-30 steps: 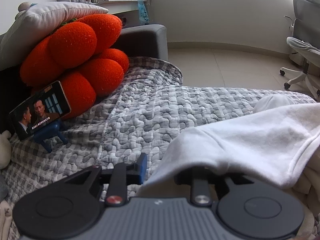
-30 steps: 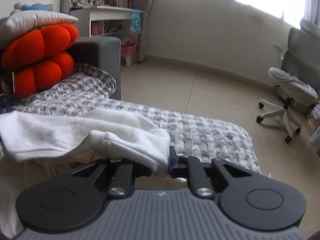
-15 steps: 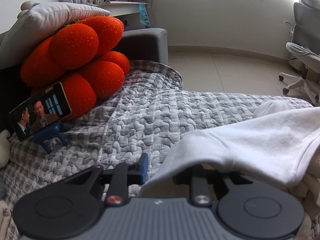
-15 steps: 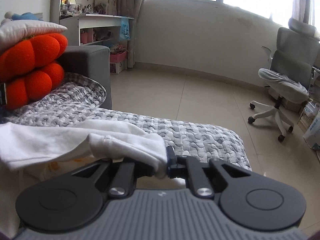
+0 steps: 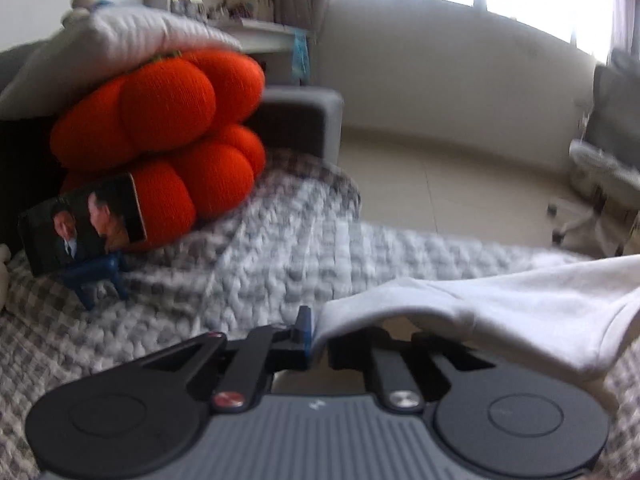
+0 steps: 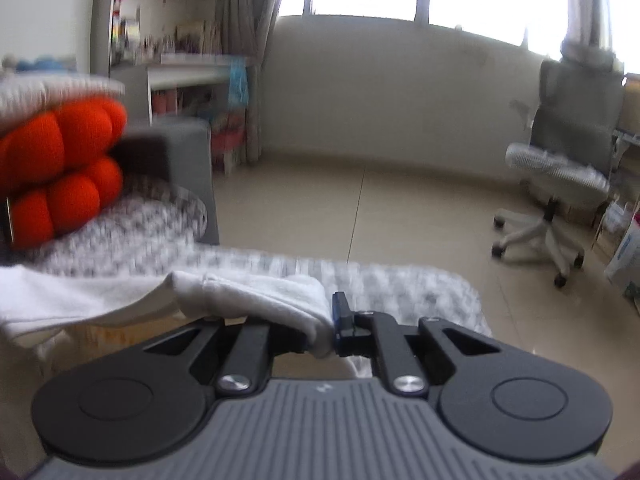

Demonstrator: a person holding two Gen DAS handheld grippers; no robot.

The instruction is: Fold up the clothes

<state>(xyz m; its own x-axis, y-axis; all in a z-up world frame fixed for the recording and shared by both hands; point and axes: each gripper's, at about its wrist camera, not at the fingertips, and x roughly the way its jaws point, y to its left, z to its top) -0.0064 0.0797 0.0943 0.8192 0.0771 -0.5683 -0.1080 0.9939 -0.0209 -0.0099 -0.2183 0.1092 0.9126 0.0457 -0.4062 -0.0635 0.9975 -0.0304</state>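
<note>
A white garment (image 5: pixel 500 312) is held up at both ends, stretched between the two grippers above the quilt (image 5: pixel 248 272). The left gripper (image 5: pixel 316 336) is clamped on one edge of the cloth, with the fabric draped over its right finger and running off to the right. The right gripper (image 6: pixel 330 330) is likewise closed on a bunched corner of the same garment (image 6: pixel 248 300), which trails away to the left. Both views are blurred, so motion is suggested, though its direction cannot be read from this moment alone.

The step in hand is judged to be a carry of the held edge: the cloth is lifted clear at the grippers, while more pale fabric is seen lying lower down beneath it in the right view. Whether this is a lift to spread the piece out or a fold being carried over cannot be settled.

For the next move, both grips need to be kept firm and level, so the edge stays taut and straight. The two corners should be brought down together, flat on the quilt. The cushion (image 5: pixel 168 132) and the phone (image 5: pixel 84 228) on its stand at the left should be kept clear of.
</note>
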